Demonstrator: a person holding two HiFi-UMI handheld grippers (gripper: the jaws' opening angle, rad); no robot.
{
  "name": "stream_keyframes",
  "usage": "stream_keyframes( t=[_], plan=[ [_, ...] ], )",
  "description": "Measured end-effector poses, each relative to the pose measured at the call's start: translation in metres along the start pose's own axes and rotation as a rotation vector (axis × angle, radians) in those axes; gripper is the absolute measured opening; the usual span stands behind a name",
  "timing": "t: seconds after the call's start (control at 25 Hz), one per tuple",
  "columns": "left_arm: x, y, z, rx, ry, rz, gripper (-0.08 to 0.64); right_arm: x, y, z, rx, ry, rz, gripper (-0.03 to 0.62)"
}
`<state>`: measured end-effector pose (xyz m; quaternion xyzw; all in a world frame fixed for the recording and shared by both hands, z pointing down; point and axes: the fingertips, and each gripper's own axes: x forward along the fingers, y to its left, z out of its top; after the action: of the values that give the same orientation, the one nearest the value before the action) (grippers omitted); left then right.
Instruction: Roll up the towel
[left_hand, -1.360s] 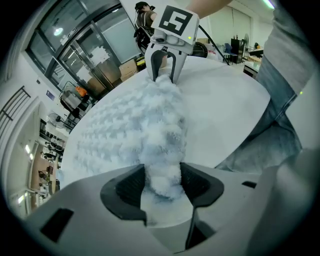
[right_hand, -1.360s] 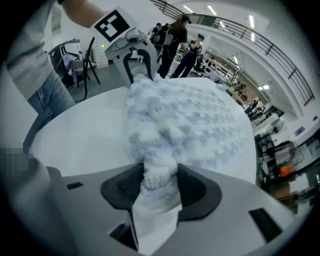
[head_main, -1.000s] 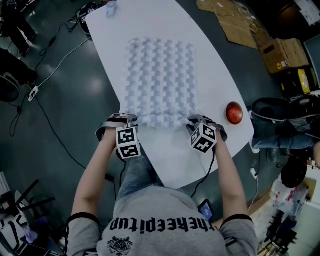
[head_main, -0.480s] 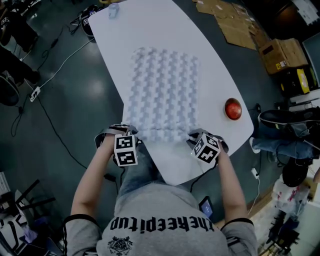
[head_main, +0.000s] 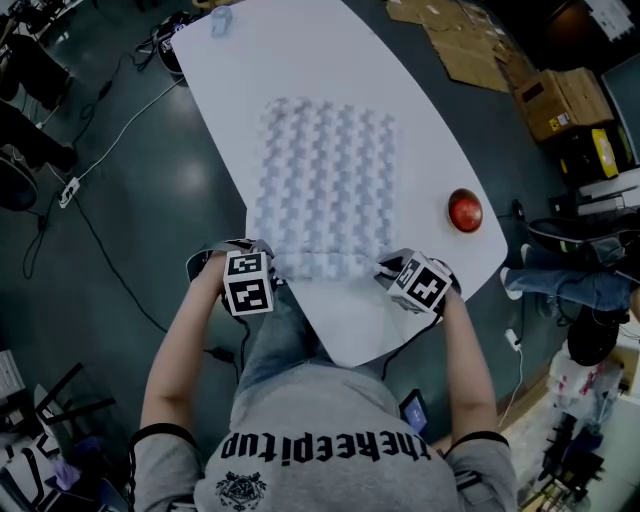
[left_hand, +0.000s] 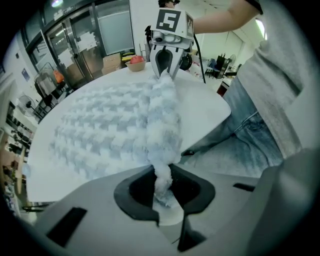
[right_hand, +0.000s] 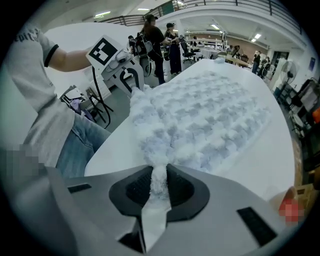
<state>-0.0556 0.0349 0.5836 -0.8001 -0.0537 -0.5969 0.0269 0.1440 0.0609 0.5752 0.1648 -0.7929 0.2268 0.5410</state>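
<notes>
A person is standing at the near edge of a white table (head_main: 300, 60), working a gripper in each hand. The left gripper (head_main: 262, 262) is clenching the near left corner of a fluffy checked towel (head_main: 325, 180); the right gripper (head_main: 388, 268) is clenching its near right corner. Between them, the near hem is bunching into what looks like a first turn. Beyond that, the towel is lying flat toward the table's far end, so most of the rolling seems left.
</notes>
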Motion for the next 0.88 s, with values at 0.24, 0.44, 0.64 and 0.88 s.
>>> stream_keyframes(
  t=[0.24,0.44,0.64,0.88],
  plan=[
    [0.001,0.014,0.0,-0.05,-0.012,-0.131,0.072,-0.001,-0.014,0.005,0.045,0.003,0.069,0.066],
    [-0.002,0.036,0.002,-0.061,-0.013,-0.145,0.078,-0.01,-0.035,0.015,0.098,-0.046,0.054,0.084],
    [0.001,0.062,0.005,-0.06,-0.003,-0.116,0.084,-0.012,-0.06,0.021,0.121,-0.078,-0.007,0.095],
    [-0.001,0.091,0.009,0.002,0.031,-0.043,0.092,-0.015,-0.086,0.026,0.121,-0.105,-0.11,0.135]
  ],
)
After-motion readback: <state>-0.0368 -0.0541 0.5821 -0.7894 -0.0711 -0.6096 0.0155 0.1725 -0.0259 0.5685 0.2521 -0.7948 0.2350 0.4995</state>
